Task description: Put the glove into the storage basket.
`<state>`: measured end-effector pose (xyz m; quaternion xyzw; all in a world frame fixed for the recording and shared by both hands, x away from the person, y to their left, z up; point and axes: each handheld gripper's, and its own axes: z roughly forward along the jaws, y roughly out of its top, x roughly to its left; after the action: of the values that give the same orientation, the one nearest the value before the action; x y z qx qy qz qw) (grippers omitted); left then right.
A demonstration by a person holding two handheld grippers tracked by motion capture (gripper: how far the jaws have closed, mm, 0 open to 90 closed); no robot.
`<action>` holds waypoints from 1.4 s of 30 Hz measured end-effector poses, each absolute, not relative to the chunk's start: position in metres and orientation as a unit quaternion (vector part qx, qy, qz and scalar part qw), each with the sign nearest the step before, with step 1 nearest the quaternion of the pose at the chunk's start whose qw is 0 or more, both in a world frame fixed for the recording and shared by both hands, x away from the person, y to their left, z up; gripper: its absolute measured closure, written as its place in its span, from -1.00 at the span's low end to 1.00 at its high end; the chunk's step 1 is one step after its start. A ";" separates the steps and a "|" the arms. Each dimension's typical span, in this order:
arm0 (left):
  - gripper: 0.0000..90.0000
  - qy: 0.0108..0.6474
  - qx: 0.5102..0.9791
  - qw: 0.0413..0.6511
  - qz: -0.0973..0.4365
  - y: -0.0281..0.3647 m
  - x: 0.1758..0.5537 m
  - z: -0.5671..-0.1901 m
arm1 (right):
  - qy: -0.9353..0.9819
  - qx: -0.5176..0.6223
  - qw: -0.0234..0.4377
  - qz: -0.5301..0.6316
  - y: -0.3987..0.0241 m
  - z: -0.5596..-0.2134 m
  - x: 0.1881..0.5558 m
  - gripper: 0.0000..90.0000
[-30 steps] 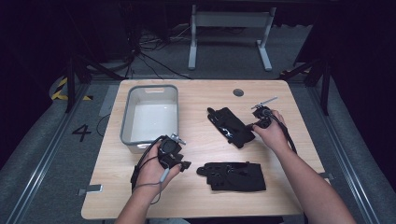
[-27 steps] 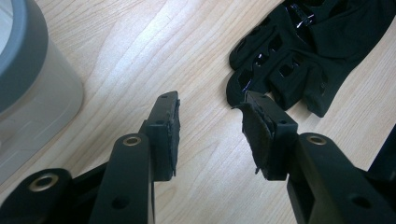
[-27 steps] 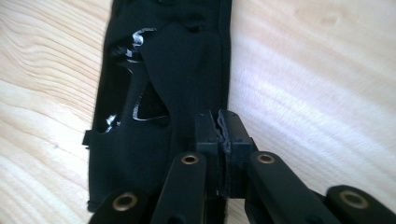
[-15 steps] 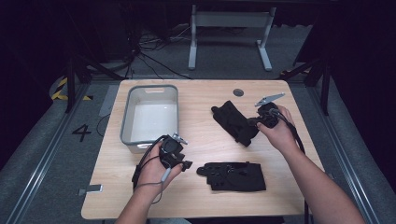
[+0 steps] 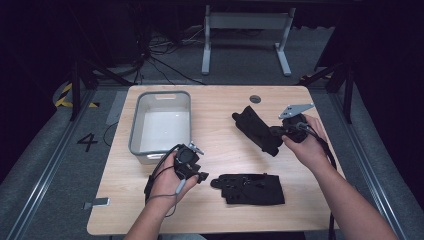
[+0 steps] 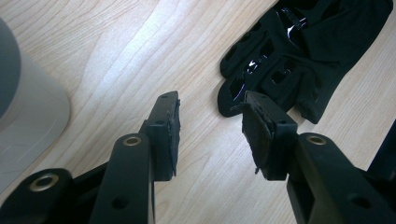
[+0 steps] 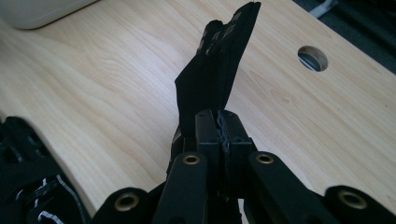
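With my right gripper (image 5: 276, 132) clamped tight on one glove (image 5: 256, 129), I've got that glove up off the table (image 5: 220, 107), hanging out stiffly from the jaws toward the middle of the board. Looking along the right gripper (image 7: 219, 126), the two black jaws are pressed together with the glove's edge pinched between the pads, and the glove (image 7: 219, 70) stands up from them like a flap, its fingertips pointing away from me toward the cable hole (image 7: 312, 58) in the table. That hole (image 5: 255, 99) sits near the far edge, just beyond the lifted glove. My right hand (image 5: 305, 142) wraps the gripper's body, the grey plate on top tilted up.

Over on the other side, my left gripper (image 5: 199, 175) is low over the table just by the near corner of the bin (image 5: 161, 97), and its jaws stand apart with nothing between them. Along the left gripper (image 6: 210, 135) I see bare wood in the gap, and the pads (image 6: 170, 135) touch nothing. Second glove (image 5: 248, 188) lies flat on the near part of the table, just beside that gripper's tips, fingers pointing toward it. In the left gripper view the glove (image 6: 299, 56) is right ahead of the jaw on the right side of the picture, its fingertips close to that pad; whether they touch I can't tell. Grey bin (image 6: 23, 107) curves in at the left edge there. Bin's inside looks white and bare.
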<state>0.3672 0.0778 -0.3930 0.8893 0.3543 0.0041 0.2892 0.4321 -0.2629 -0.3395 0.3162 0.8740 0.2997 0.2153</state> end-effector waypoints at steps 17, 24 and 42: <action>0.27 0.344 0.893 0.290 0.000 0.069 0.370 -0.392 | 0.894 0.235 0.227 0.306 -0.255 -0.340 0.374 0.97; 0.27 0.342 0.894 0.290 0.000 0.068 0.369 -0.392 | 0.902 0.219 0.228 0.295 -0.253 -0.358 0.363 0.97; 0.27 0.342 0.895 0.287 0.001 0.069 0.369 -0.393 | 0.913 0.184 0.197 0.306 -0.237 -0.369 0.331 0.96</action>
<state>0.3688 0.0688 -0.3930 0.8947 0.3424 0.0006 0.2870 0.3312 -0.2369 -0.3686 0.1837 0.9133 0.3056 0.1968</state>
